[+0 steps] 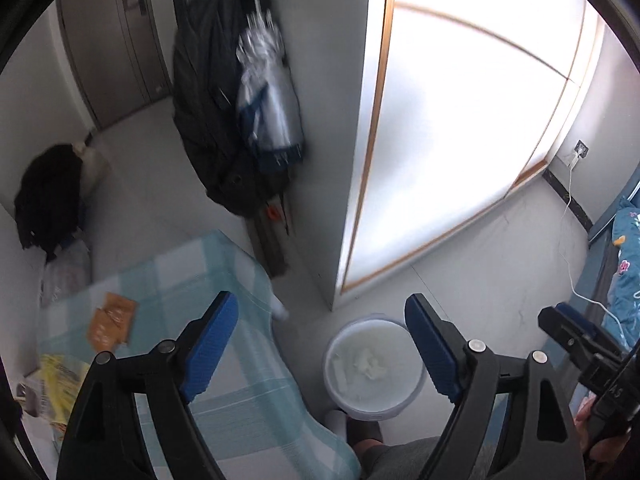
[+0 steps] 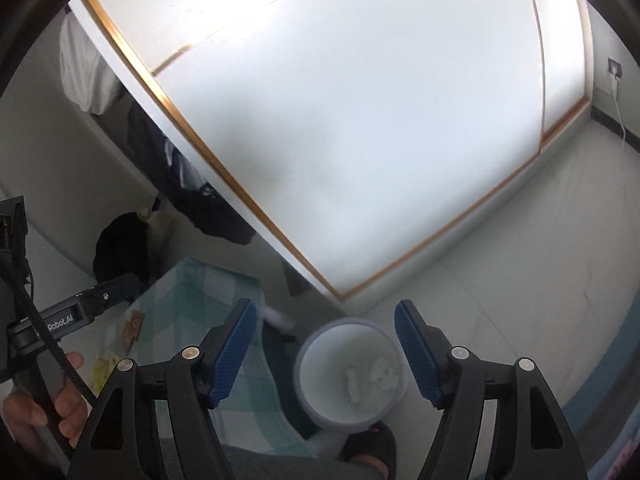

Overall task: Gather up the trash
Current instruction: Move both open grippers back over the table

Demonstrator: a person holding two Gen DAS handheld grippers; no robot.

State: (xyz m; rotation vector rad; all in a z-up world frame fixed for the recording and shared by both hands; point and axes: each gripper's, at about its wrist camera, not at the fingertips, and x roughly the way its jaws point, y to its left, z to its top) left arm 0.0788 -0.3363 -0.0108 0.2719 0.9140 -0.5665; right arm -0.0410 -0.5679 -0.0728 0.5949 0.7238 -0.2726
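Observation:
A white bin (image 1: 380,398) (image 2: 320,392) stands on the floor beside the table, with crumpled white paper (image 1: 370,364) (image 2: 384,372) lying inside it. My left gripper (image 1: 320,308) hangs high above the table corner and the bin, open, with nothing between its blue pads. My right gripper (image 2: 325,312) is also open and bare, above the bin; it shows at the right edge of the left wrist view (image 1: 568,328). On the teal checked tablecloth (image 1: 224,272) (image 2: 192,292) lie orange wrappers (image 1: 112,320) (image 2: 134,328) and a yellow packet (image 1: 60,380) (image 2: 102,368).
Dark coats and a folded umbrella (image 1: 264,92) hang on the wall behind the table. A big bright sliding door (image 1: 460,140) fills the right. A bed with blue floral bedding (image 1: 628,264) and a white cable are at far right. A person's slippered foot (image 2: 372,448) stands by the bin.

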